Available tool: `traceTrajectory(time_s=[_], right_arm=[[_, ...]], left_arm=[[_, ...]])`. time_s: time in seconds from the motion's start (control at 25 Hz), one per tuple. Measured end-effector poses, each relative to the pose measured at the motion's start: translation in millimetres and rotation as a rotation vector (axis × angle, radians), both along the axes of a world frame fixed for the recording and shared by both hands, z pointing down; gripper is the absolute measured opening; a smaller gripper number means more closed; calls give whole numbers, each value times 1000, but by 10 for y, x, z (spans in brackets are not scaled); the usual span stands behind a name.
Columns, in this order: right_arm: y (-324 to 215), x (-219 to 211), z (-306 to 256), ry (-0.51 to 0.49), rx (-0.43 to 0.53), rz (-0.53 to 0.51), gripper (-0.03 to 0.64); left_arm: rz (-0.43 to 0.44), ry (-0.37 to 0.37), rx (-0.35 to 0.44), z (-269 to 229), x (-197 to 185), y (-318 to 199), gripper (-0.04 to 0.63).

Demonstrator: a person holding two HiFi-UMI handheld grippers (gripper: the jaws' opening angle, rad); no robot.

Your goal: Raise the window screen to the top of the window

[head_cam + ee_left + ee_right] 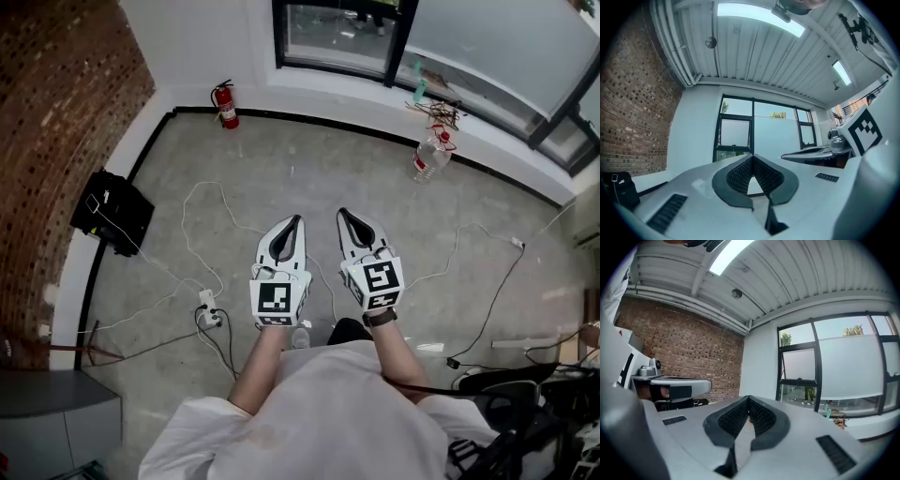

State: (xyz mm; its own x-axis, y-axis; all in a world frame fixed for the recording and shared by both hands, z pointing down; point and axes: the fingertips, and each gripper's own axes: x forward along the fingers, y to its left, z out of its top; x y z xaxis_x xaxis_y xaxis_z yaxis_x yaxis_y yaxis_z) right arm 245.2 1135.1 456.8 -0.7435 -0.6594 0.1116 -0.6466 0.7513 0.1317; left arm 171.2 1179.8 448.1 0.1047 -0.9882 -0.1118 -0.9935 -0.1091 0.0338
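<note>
The window (394, 37) runs along the far wall, several steps ahead of me. A frosted screen (497, 37) covers its wide right pane. In the left gripper view the screen (776, 133) hangs over most of the middle pane, and in the right gripper view the screen (853, 366) ends a little above the sill. My left gripper (298, 219) (752, 157) and right gripper (341, 213) (749, 398) are held side by side over the floor, pointing at the window. Both are shut with nothing between their pads, and both are far from the screen.
A red fire extinguisher (225, 103) stands in the far left corner by the brick wall (56, 103). A black bag (112, 211), a power strip (208, 307) and white cables (202, 211) lie on the floor. A water bottle (431, 155) stands below the sill. A black chair (525, 422) is at my right.
</note>
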Motion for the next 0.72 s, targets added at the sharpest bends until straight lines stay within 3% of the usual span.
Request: traceTrajectory(time_s=[0.36, 0.72], right_arm=[[-361, -56, 352, 49, -81, 8, 2], [-1825, -21, 349, -17, -133, -13, 2]], left_arm=[[1, 59, -60, 305, -100, -449, 0], [-9, 0, -97, 270, 14, -1801, 0]])
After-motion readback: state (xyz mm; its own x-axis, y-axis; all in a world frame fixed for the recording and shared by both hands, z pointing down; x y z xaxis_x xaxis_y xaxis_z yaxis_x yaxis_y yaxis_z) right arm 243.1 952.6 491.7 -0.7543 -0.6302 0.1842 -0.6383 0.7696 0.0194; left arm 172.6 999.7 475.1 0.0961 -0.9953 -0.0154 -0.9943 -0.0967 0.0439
